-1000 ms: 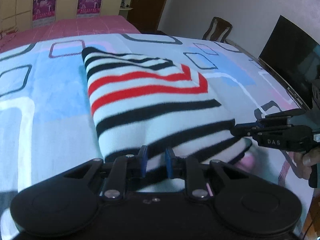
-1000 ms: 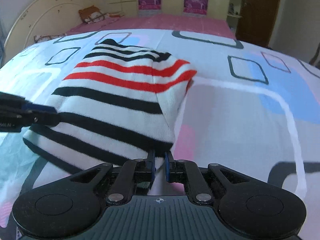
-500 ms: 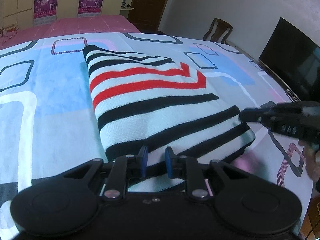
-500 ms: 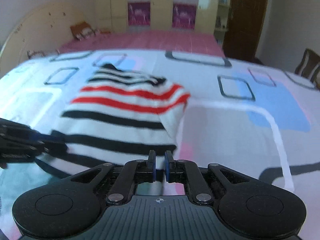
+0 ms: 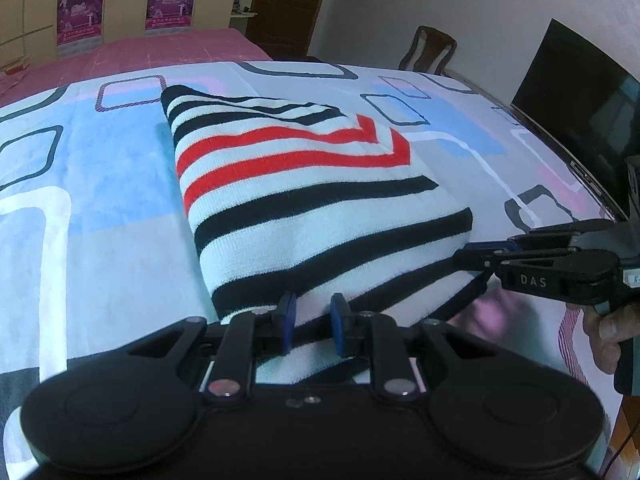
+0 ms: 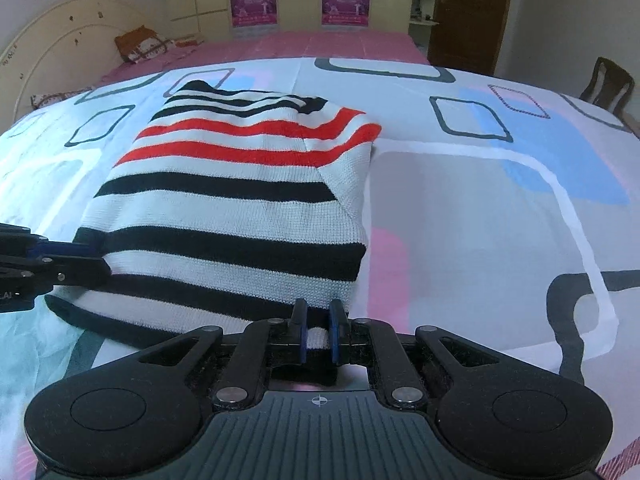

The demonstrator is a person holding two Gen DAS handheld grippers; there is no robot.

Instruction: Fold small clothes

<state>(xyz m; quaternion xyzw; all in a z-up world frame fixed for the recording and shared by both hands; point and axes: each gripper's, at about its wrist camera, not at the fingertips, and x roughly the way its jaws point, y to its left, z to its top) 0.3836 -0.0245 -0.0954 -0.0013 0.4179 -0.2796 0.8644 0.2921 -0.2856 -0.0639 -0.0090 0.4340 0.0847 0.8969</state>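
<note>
Striped knit sweater (image 5: 304,184) lies folded on the bed (image 5: 100,208); left gripper (image 5: 311,322) and right gripper (image 6: 318,334) both pinch its near hem. Uneven lifting could skew the fold.

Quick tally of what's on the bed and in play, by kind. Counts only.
Striped sweater: 1
Grippers, left gripper and right gripper: 2
Patterned bedsheet: 1
Total: 4
</note>
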